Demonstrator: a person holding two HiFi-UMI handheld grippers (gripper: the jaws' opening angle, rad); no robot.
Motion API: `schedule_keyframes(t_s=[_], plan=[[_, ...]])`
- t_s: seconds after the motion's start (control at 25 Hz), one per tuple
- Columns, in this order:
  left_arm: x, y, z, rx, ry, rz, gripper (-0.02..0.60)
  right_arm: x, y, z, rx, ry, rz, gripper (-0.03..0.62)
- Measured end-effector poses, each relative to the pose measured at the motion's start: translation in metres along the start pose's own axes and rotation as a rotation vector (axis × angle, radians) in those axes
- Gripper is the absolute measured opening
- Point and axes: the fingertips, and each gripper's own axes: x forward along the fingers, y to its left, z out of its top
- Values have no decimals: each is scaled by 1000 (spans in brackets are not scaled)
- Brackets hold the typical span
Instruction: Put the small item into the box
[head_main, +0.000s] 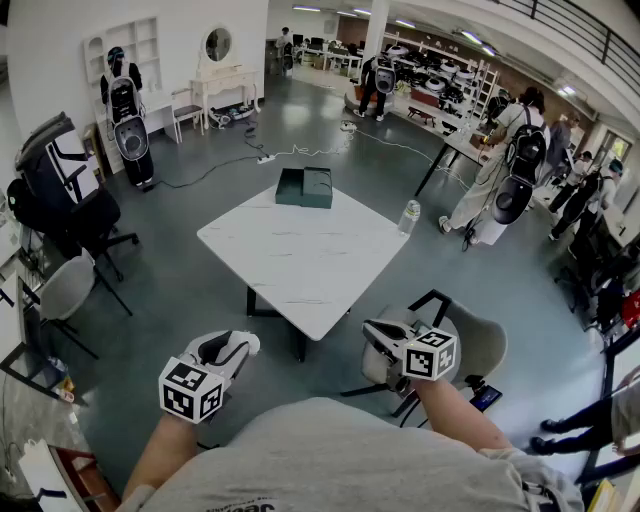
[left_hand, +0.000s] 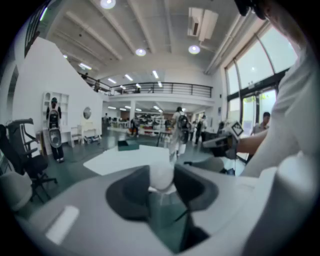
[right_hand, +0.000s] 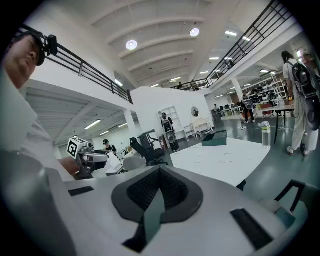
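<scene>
- 2 tools, the left gripper and the right gripper, are held close to the person's body, on the near side of the white table and apart from it.
- The left gripper is closed on a small white rounded item, which is pinched between its dark pads.
- The right gripper is closed, with its pads pressed together and nothing seen between them.
- A dark green box is seen at the table's far edge, opened out into 2 halves side by side.
- The item is kept well apart from the box, with the bare tabletop between them.
- A clear bottle is stood at the table's right corner.
- A grey chair is seen just beyond the right gripper.
</scene>
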Motion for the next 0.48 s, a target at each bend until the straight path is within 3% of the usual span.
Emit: schedule_keyframes(t_s=[0.48], plan=[[18, -1, 10, 13, 4, -4, 157, -3, -19, 9, -6, 0, -1, 8]])
